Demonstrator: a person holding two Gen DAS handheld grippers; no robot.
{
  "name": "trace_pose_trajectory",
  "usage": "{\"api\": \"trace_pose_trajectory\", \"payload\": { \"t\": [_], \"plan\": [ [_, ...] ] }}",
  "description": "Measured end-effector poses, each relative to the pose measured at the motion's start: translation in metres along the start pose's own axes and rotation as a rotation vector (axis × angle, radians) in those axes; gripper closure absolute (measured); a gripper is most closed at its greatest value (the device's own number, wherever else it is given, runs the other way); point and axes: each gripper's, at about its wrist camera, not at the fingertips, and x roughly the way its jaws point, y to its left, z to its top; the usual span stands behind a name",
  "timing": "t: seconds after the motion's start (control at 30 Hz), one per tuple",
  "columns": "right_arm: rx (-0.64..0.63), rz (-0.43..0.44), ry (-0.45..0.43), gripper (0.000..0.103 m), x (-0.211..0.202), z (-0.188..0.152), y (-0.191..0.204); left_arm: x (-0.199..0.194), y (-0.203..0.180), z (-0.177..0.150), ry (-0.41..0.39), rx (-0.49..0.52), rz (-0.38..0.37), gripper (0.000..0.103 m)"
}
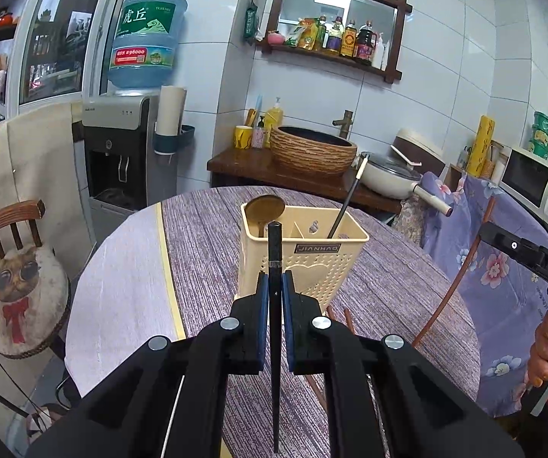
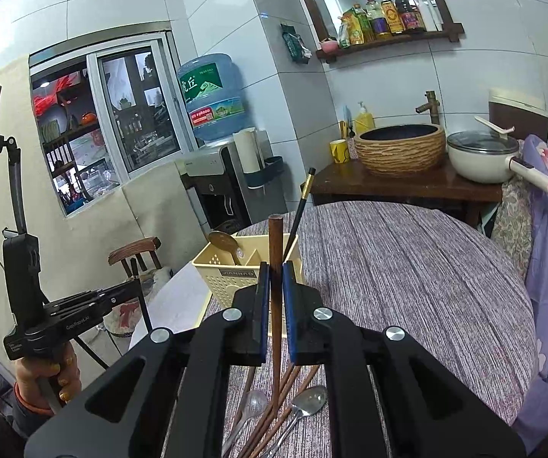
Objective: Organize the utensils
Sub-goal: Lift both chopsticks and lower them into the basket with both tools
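My left gripper [image 1: 274, 280] is shut on a black chopstick [image 1: 274, 252] that stands upright between its blue pads, just in front of the cream utensil holder [image 1: 323, 263]. The holder carries a brown wooden spoon [image 1: 264, 208] and another black chopstick [image 1: 344, 206]. My right gripper [image 2: 273, 273] is shut on a brown wooden chopstick [image 2: 275, 244], held upright to the right of the utensil holder [image 2: 228, 278]. Below it on the table lie more brown chopsticks [image 2: 285, 397] and two metal spoons [image 2: 308, 400]. The left gripper [image 2: 136, 292] with the black chopstick shows at the left of the right wrist view.
A round table [image 1: 388, 286] with a purple striped cloth holds everything. A chair with a cat cushion [image 1: 18, 286] stands to the left, a water dispenser [image 1: 121, 152] behind. A floral-covered chair [image 1: 484, 267] is on the right. A counter with basket sink [image 1: 312, 149] and pan [image 1: 388, 175] lies beyond.
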Motion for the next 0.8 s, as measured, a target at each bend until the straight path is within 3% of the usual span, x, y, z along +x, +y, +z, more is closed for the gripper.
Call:
{"api": "trace_pose_trajectory", "payload": {
  "t": [0.4, 0.8],
  "plan": [
    [-0.016, 0.035, -0.016, 0.095, 0.011, 0.024, 0.009, -0.009, -0.009, 0.025, -0.055, 0.034, -0.014, 0.095],
    [-0.050, 0.076, -0.038, 0.095, 0.020, 0.080, 0.029, -0.028, -0.026, 0.079, -0.113, 0.093, -0.057, 0.095]
  ]
}}
